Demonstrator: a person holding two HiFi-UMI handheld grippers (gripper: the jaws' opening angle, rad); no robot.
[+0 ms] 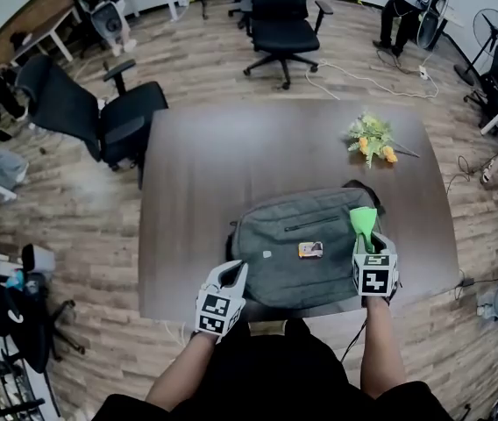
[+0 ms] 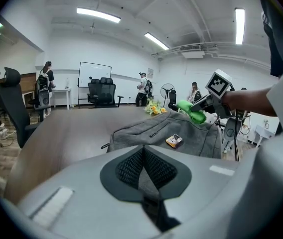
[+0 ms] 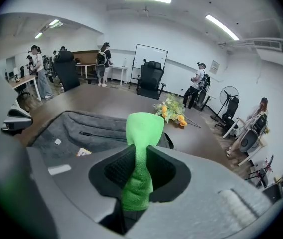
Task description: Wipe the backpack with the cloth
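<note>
Lying flat in the lower middle of the head view, the backpack (image 1: pixel 306 244) rests on the table (image 1: pixel 196 182), near its front edge. The right tongs (image 1: pixel 367 242) are clamped on the cloth (image 1: pixel 363 222), above the backpack's right end. The left tongs (image 1: pixel 234 273), pressed together and empty, hover by its lower-left corner.

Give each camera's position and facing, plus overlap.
Head view: on the person's head, looking steeply down at the backpack on the table; both arms, left gripper and right gripper show.
Left gripper view: on the left gripper, jaws shut, facing across the backpack toward the right gripper; the right forearm shows.
Right gripper view: on the right gripper, jaws shut on the green cloth, facing the flowers; no arm shows.
Shared: all show backpack and green cloth.
</note>
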